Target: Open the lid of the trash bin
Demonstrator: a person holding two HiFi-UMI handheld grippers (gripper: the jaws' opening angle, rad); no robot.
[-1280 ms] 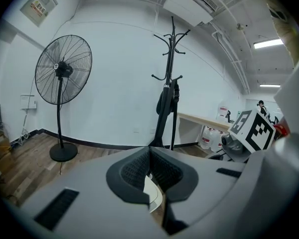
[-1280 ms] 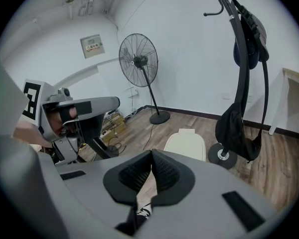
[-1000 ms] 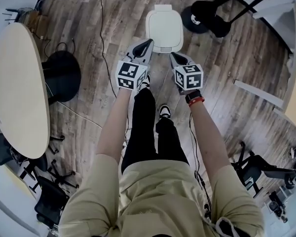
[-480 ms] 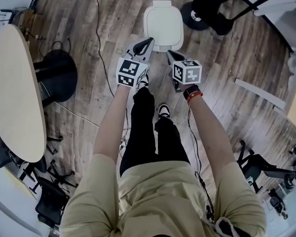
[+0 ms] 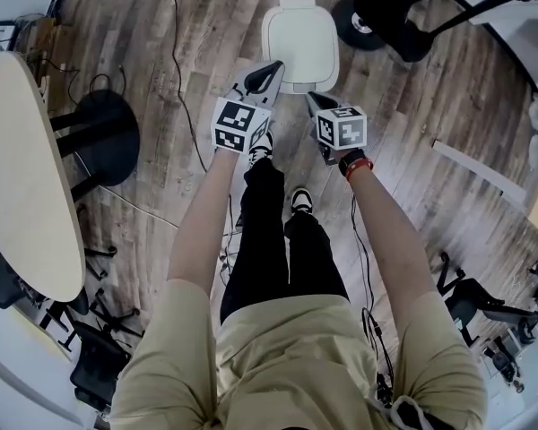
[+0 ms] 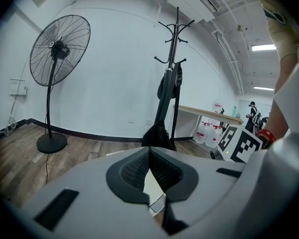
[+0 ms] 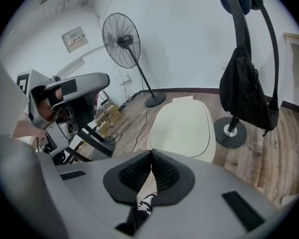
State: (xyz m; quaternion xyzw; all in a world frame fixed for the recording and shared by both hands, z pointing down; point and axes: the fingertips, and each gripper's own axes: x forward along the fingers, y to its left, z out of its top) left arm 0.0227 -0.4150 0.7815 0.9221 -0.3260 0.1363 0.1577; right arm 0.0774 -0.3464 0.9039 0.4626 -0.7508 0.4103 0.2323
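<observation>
Left claw (image 5: 271, 68) closed, empty, tip at near edge of trash bin lid (image 5: 300, 43). Right claw (image 5: 312, 99) closed, empty, just short of it. Lid down.

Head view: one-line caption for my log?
Person holds left hand-held gripper and right hand-held gripper, both shut, near a closed white trash bin on wood floor.
</observation>
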